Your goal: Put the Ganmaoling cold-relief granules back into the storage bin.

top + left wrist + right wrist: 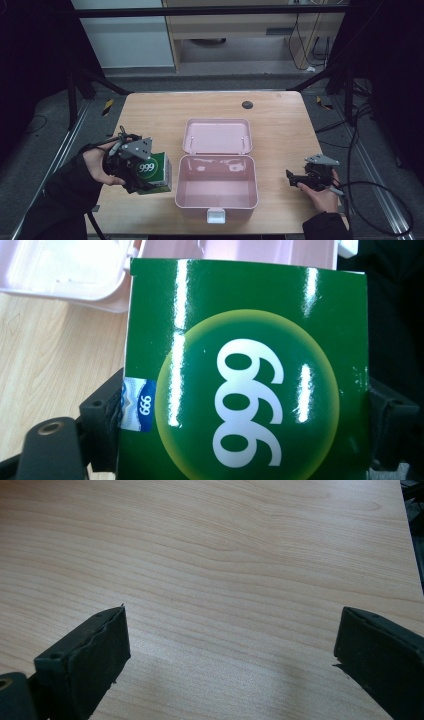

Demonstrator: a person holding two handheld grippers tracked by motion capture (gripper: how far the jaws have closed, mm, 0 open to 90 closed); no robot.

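A glossy green box [154, 171] printed with a white "999" in a yellow-green circle is lifted off the table at the left, beside the pink case. My left gripper [134, 172] is shut on it, and in the left gripper view the green box [245, 370] sits between both black jaws, pressed on each side. An open pink plastic case [216, 202] lies mid-table, its lid [217, 135] laid back flat and its tray bare. My right gripper [292, 178] rests low at the table's right, jaws wide apart over bare wood [235, 575], nothing between them.
A small dark round spot [247, 104] marks the table's far side. A white latch [216, 216] sticks out from the case's near wall. Cables trail over the floor at the right, and the table edge runs close by the right hand.
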